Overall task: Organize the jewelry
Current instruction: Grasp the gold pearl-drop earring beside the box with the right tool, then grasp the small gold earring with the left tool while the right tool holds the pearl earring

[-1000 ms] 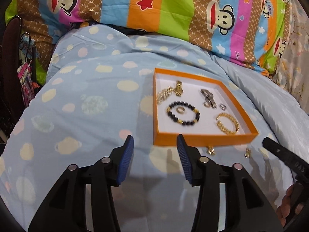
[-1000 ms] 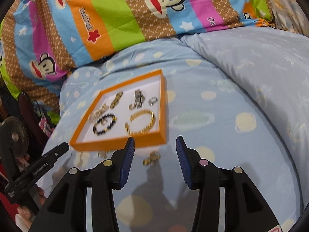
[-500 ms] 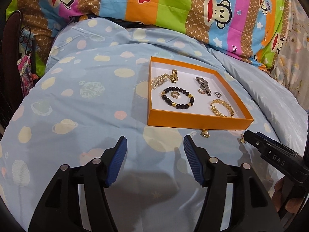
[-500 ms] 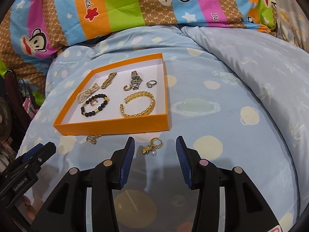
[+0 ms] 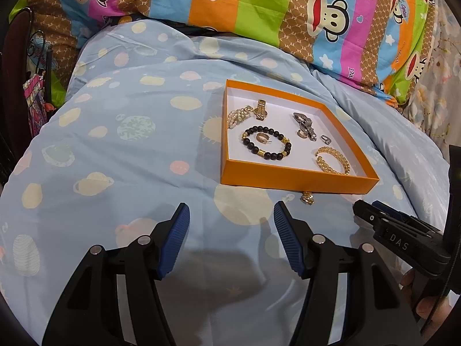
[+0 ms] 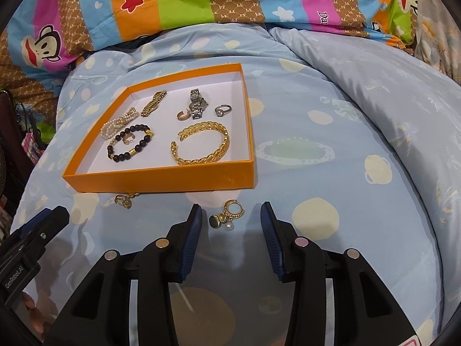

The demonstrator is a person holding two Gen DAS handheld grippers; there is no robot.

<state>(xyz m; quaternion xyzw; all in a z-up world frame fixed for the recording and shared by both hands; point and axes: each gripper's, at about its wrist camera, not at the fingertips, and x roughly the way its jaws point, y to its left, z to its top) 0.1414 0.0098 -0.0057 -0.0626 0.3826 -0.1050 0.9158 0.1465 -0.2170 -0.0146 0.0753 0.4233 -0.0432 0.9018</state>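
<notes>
I am looking along both grippers at a blue spotted quilt [image 6: 331, 190] with one orange tray [image 6: 161, 183] lying on it.

My right gripper [image 6: 230, 225] has its jaws spread wide and holds nothing. Between its fingertips, on the quilt just outside the tray's near edge, lies one gold earring [image 6: 229, 214] with a dark stone and a small pearl. A second gold earring [image 6: 124, 200] lies on the quilt further left, just beside the same near edge.

My left gripper [image 5: 232, 239] is also wide and empty, hovering over bare quilt near the tray's near left corner.

Inside the tray I count eight pieces:
- one gold cuff [image 6: 203, 145] at the near right
- one black bead bracelet [image 6: 129, 142] at the near left, with one small gold hoop [image 6: 127, 139] lying inside its ring
- one pearl bracelet [image 6: 118, 123] along the left edge
- one gold watch strap [image 6: 154, 103] toward the far left corner
- one silver watch [image 6: 197, 103] toward the far edge
- one small gold ring piece [image 6: 183, 115] touching the watch
- one silver ring [image 6: 223, 110] near the right edge

One striped cartoon pillow [image 6: 184, 0] lies past the quilt's far edge.
</notes>
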